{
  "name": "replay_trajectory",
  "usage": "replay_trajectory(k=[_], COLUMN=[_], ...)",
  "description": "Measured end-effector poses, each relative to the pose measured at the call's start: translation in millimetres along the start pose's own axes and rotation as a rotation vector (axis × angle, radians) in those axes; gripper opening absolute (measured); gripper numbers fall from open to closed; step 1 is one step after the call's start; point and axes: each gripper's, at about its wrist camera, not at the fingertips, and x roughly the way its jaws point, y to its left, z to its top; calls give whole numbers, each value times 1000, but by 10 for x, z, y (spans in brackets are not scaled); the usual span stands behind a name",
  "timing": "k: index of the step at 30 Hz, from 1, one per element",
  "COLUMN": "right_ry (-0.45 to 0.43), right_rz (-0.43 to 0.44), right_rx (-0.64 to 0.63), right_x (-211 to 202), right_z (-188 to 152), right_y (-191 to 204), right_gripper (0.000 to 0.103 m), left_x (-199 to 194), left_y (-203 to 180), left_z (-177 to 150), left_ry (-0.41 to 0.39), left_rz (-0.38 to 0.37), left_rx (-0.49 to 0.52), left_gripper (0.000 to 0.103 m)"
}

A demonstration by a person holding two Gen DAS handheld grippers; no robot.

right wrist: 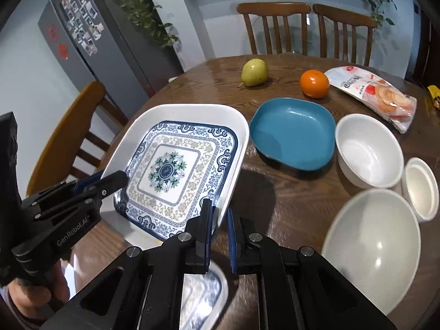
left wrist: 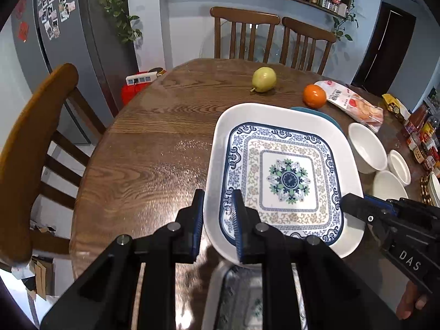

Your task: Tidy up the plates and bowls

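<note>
A square white plate with a blue floral pattern point(left wrist: 288, 165) point(right wrist: 170, 165) hangs tilted above the wooden table, held by both grippers. My left gripper point(left wrist: 217, 195) point(right wrist: 121, 177) is shut on its left rim, which sits between the pads. My right gripper point(right wrist: 220, 206) point(left wrist: 346, 200) is shut on the opposite rim. A second patterned plate point(left wrist: 239, 297) point(right wrist: 203, 288) lies blurred below, partly hidden behind the fingers. A blue dish point(right wrist: 291, 132) rests on the table just beyond the lifted plate. To its right stand white bowls point(right wrist: 368, 151) point(right wrist: 371, 247) and a small white cup point(right wrist: 420, 187).
A pear point(right wrist: 254, 73), an orange point(right wrist: 314, 84) and a snack packet point(right wrist: 376, 93) lie at the far side of the round table point(left wrist: 143, 148). Wooden chairs stand at the back point(left wrist: 244, 33) and left point(left wrist: 35, 143). Jars crowd the right edge point(left wrist: 423, 137).
</note>
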Motion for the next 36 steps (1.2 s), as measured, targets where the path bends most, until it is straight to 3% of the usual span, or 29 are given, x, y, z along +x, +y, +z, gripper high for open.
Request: replay_trajectory(k=[18,36], right_ry=[5,164], right_rz=[43,85], right_rx=[-3,-24], right_x=[-428,-96], right_z=[-586,-1029], right_y=[-44,59], right_gripper=[12,13], left_x=[-371,-156], left_y=[-226,-90], left_z=[-531,-1058], left_ry=[-2,139], left_rz=[21,66], left_rx=[-5,-23], left_gripper=[17,17])
